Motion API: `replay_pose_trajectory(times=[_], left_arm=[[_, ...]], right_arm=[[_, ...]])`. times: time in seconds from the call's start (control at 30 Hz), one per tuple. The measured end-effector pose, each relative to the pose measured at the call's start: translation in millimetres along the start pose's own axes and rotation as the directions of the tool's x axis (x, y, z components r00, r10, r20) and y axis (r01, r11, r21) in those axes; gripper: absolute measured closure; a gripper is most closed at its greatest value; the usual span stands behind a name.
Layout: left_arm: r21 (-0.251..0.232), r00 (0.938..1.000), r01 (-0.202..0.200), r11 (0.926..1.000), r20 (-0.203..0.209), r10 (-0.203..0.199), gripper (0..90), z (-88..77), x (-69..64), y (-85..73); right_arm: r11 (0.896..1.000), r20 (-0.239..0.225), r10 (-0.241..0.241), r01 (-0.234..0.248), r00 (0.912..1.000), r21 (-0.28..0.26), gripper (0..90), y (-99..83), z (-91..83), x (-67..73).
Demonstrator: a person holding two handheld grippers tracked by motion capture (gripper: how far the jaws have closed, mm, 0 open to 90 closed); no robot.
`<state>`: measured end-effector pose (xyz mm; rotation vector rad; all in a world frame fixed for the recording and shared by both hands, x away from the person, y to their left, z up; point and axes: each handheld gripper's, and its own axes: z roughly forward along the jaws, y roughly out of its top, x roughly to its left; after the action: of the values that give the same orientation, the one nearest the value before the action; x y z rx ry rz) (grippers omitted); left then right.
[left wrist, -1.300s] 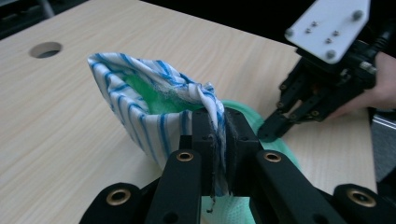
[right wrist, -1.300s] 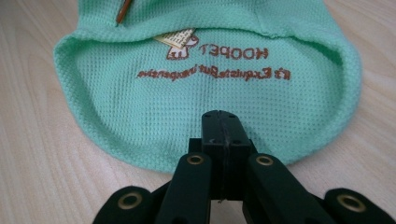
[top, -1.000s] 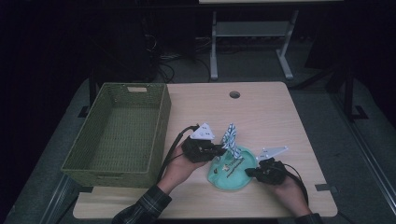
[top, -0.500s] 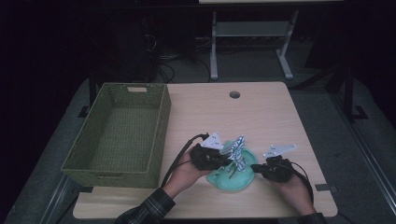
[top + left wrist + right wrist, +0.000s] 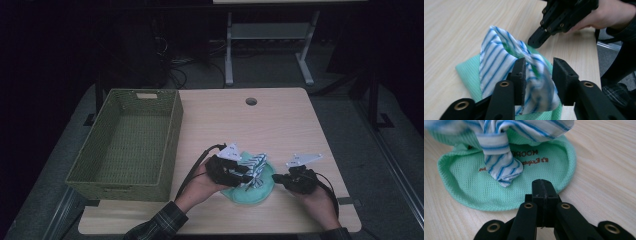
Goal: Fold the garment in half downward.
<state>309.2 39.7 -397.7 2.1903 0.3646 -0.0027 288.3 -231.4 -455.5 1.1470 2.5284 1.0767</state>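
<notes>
Lowered striped cloth (image 5: pixel 506 67) onto green cloth (image 5: pixel 506 185).
Just spread left fingers (image 5: pixel 520 75) to release; right fingers (image 5: pixel 543 195) pressed together, idle.

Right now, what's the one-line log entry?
left claw: just opening, striped cloth between jaws | right claw: shut, empty | green cloth: flat on table | basket: empty

Round mint-green mesh-knit cloth (image 5: pixel 474 182): brown stitched lettering, seen mirrored, reads roughly "MOOPE"; script line beneath starts "Exqu", rest unreadable.
</notes>
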Motion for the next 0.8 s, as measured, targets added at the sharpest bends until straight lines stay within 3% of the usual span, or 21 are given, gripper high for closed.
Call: replay_pose_trajectory(times=[0.1,0.33,0.5,0.8], left_arm=[[-0.024,0.9999,0.004,0.9997,-0.01,-0.004,61.6,-5.9,3.6,4.7],[-0.003,0.9993,0.032,0.9995,-0.02,-0.032,89.0,-2.0,22.4,7.2],[0.004,0.9981,0.061,0.9981,-0.005,-0.061,89.5,14.1,31.1,7.3],[0.056,0.9982,0.047,0.9973,0.034,-0.049,89.5,40.0,27.4,7.4]], right_arm=[[1.0,0.002,0.005,-0.005,1.0,-0.005,89.7,-0.5,-0.5,-0.3],[1.0,0.013,0.009,-0.009,0.9999,-0.003,89.7,-5.1,-5.2,-3.9],[1.0,0.022,0.027,-0.027,0.9994,-0.007,89.7,-11.1,-9.9,-8.0],[0.999,0.031,0.036,-0.035,0.9989,-0.009,89.7,-17.2,-16.4,-12.8]])
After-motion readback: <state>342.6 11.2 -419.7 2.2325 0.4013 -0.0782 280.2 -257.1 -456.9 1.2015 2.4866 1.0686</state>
